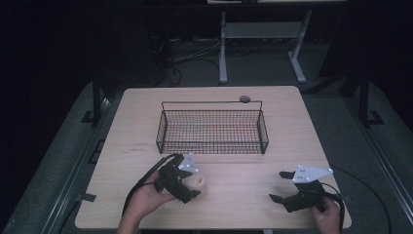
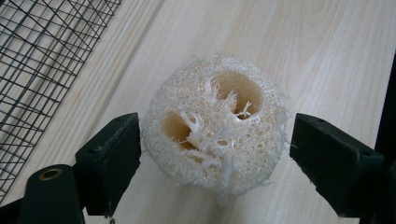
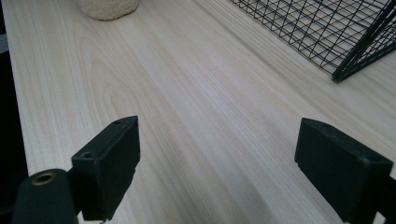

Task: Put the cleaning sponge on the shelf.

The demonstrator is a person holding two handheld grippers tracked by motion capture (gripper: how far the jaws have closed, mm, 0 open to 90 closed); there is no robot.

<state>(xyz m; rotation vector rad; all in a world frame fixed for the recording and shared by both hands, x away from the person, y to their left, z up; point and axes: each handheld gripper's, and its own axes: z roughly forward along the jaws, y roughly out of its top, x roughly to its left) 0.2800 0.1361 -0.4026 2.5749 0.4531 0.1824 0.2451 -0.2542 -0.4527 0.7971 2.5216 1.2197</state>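
A pale, round loofah sponge (image 2: 215, 121) with holes in its top lies on the wooden table (image 1: 234, 195), near the front left. My left gripper (image 2: 215, 140) stands open around it: the left jaw is at the sponge's side and the right jaw is a small gap away. From above, the left gripper (image 1: 194, 182) partly covers the sponge (image 1: 201, 185). My right gripper (image 1: 279, 185) is held open at the front right over bare wood, nothing between its jaws (image 3: 217, 149). The sponge's base (image 3: 108, 8) shows far off in the right gripper view.
A black wire basket (image 1: 212, 146) stands empty in the middle of the table, just behind both grippers; its corner (image 3: 341, 70) is close on the right gripper's far side. A small round grey object (image 1: 244, 99) lies behind the basket. Table legs and cables are beyond.
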